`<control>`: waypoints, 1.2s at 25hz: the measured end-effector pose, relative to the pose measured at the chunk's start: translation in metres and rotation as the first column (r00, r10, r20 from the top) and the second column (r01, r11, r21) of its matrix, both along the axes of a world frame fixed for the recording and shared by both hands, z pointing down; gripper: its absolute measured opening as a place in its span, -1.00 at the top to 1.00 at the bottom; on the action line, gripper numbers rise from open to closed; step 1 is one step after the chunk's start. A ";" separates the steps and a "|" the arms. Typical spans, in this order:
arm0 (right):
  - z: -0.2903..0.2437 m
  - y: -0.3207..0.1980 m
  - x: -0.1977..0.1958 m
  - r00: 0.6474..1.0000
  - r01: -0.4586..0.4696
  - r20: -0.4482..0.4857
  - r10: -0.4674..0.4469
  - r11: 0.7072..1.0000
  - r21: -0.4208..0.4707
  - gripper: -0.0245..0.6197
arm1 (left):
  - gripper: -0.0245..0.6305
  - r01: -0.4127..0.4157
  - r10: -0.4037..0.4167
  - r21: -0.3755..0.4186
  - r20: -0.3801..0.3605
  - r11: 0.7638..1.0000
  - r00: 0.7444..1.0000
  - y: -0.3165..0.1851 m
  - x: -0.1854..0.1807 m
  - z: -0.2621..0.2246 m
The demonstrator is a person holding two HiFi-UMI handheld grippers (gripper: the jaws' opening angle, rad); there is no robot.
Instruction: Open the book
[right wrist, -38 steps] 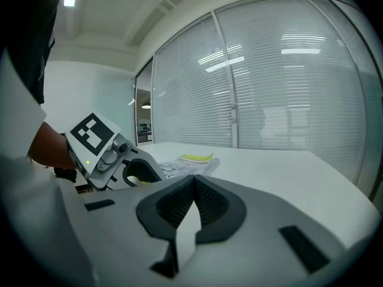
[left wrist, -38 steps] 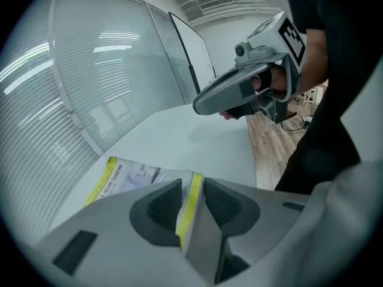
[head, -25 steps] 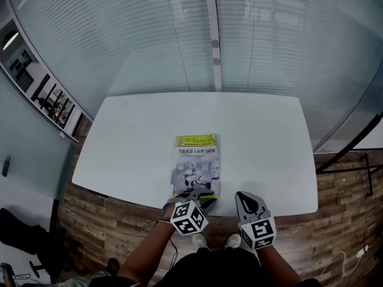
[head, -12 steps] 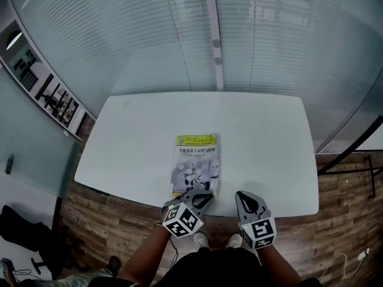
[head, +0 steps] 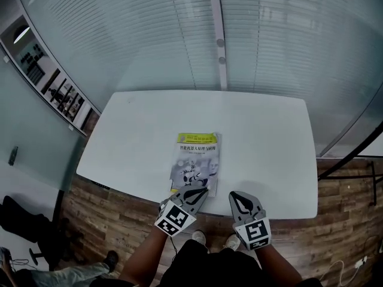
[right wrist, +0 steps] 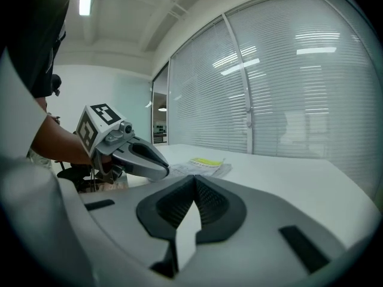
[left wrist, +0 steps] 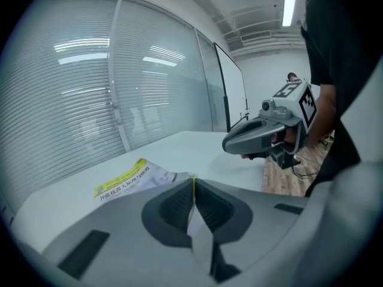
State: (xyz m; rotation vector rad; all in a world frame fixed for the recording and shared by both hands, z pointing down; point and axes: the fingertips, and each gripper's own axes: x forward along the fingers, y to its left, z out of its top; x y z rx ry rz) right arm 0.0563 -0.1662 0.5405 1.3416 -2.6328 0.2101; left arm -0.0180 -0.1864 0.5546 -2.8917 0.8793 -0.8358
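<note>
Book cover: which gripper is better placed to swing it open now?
Left. The left gripper has just been closing its jaws, which pinch the near edge of the book, apparently its cover. The right gripper sits shut and empty beside the book, over the table.

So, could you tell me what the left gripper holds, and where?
The left gripper, its jaws just closing, pinches the book by the near edge of its cover.
</note>
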 end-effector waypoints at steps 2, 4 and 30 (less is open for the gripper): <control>-0.001 -0.002 -0.004 0.999 0.025 -0.021 -0.024 1.000 0.017 0.90 | 0.85 0.034 -0.034 -0.001 -0.059 0.999 0.998 -0.006 -0.002 -0.008; 0.000 -0.004 -0.007 0.999 0.033 -0.033 -0.032 0.999 0.021 0.90 | 0.85 0.063 -0.065 -0.022 -0.124 0.998 0.990 -0.009 -0.007 -0.012; -0.029 -0.020 -0.088 0.996 -0.016 -0.084 0.024 0.995 0.101 0.90 | 0.86 0.008 -0.506 -0.508 -0.856 0.861 0.106 -0.051 -0.150 -0.055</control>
